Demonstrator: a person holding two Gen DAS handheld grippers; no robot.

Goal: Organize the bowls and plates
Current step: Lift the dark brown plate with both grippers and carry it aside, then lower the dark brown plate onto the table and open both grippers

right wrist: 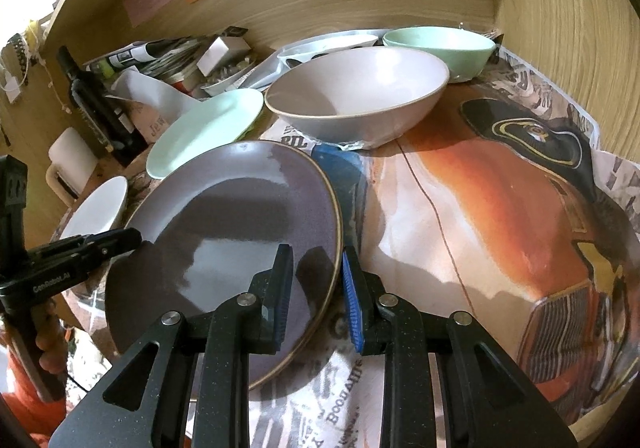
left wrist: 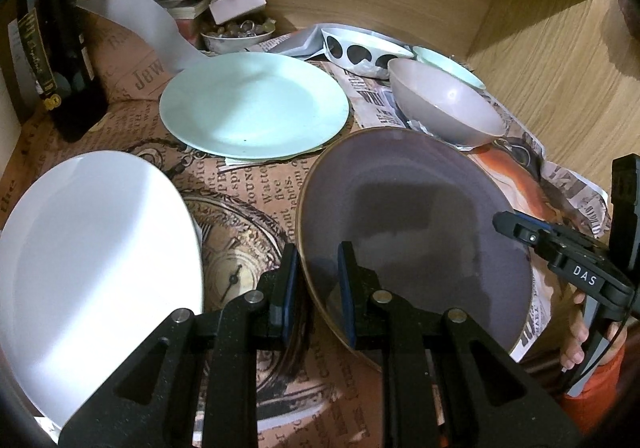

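A large purple plate (left wrist: 420, 216) (right wrist: 240, 216) with a gold rim hangs slightly tilted over the paper-lined shelf, held from both sides. My left gripper (left wrist: 318, 288) is shut on its near left rim, one pad over the plate and one under. My right gripper (right wrist: 316, 296) is shut on its right rim in the same way. A mint plate (left wrist: 256, 104) lies behind it and a white plate (left wrist: 92, 256) sits at the left. A pinkish-grey bowl (right wrist: 360, 96), a mint bowl (right wrist: 440, 44) and a black-spotted white bowl (left wrist: 360, 48) stand at the back right.
A dark bottle (left wrist: 60, 48) stands at the back left beside stacked papers and a small bowl of beads (left wrist: 236, 34). Wooden walls (right wrist: 560, 28) close the shelf at the back and right. Printed paper (right wrist: 480, 208) covers the shelf floor.
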